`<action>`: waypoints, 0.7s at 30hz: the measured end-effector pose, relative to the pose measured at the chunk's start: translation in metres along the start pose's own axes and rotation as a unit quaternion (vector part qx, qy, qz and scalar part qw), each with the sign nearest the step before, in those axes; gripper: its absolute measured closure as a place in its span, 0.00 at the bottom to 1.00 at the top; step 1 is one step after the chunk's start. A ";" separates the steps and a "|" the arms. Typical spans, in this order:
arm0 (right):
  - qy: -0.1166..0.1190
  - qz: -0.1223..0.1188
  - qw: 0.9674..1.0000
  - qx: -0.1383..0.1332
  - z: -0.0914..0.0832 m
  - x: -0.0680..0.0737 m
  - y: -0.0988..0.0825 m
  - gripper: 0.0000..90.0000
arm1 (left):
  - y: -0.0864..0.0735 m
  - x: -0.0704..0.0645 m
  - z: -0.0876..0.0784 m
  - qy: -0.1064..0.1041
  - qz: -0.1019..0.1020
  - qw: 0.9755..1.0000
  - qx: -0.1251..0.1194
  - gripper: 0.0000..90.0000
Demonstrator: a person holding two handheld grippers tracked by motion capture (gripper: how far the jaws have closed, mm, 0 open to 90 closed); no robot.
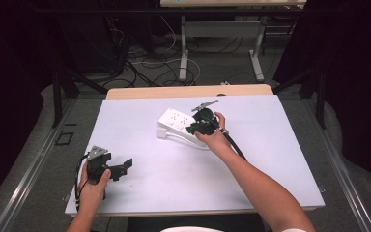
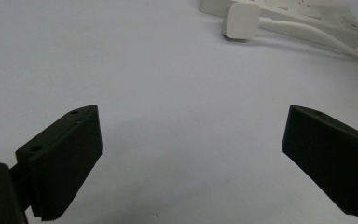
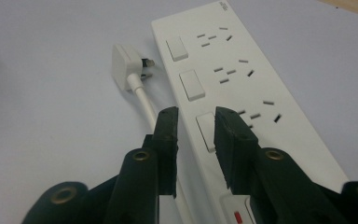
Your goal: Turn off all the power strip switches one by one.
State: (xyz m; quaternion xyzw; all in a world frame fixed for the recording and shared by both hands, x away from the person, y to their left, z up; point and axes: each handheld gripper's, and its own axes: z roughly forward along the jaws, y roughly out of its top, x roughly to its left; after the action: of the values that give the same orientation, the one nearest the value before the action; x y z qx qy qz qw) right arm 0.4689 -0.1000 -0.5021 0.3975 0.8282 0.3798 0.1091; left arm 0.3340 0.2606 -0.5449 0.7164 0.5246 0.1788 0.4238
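A white power strip point(image 1: 176, 118) point(image 3: 242, 70) with three switches and three socket sets lies at the middle back of the table. Its white plug point(image 3: 123, 63) point(image 1: 162, 133) point(image 2: 241, 21) rests unplugged beside its left side on a white cable point(image 3: 144, 100). My right gripper point(image 3: 196, 119) point(image 1: 193, 126) hovers just over the strip's near end, above the third switch. Its jaws stand a narrow gap apart with nothing between them. My left gripper point(image 2: 191, 140) point(image 1: 121, 166) is wide open and empty near the front left, over bare table, facing the strip point(image 2: 307, 9).
The tabletop point(image 1: 174, 183) is a white sheet with a wooden strip point(image 1: 188, 91) along its back edge. Behind it are a desk's legs point(image 1: 183, 58) and loose floor cables. The person's right forearm point(image 1: 261, 188) crosses the table's right front.
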 end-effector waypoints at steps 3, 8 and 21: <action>0.000 0.004 1.000 -0.005 -0.011 0.000 -0.008 0.70 | 0.000 0.000 0.000 0.000 0.000 1.000 0.001 0.06; -0.005 -0.002 1.000 -0.016 -0.030 0.000 -0.019 0.60 | 0.001 -0.001 0.000 -0.001 0.002 1.000 0.006 0.06; -0.034 0.004 0.999 -0.028 -0.075 -0.003 -0.055 0.33 | 0.000 -0.002 0.000 0.002 0.002 1.000 0.002 0.06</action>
State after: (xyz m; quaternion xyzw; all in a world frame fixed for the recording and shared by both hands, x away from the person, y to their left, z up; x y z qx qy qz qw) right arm 0.4037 -0.1647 -0.4901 0.4100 0.8116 0.3895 0.1470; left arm 0.3336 0.2581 -0.5443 0.7177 0.5246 0.1802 0.4211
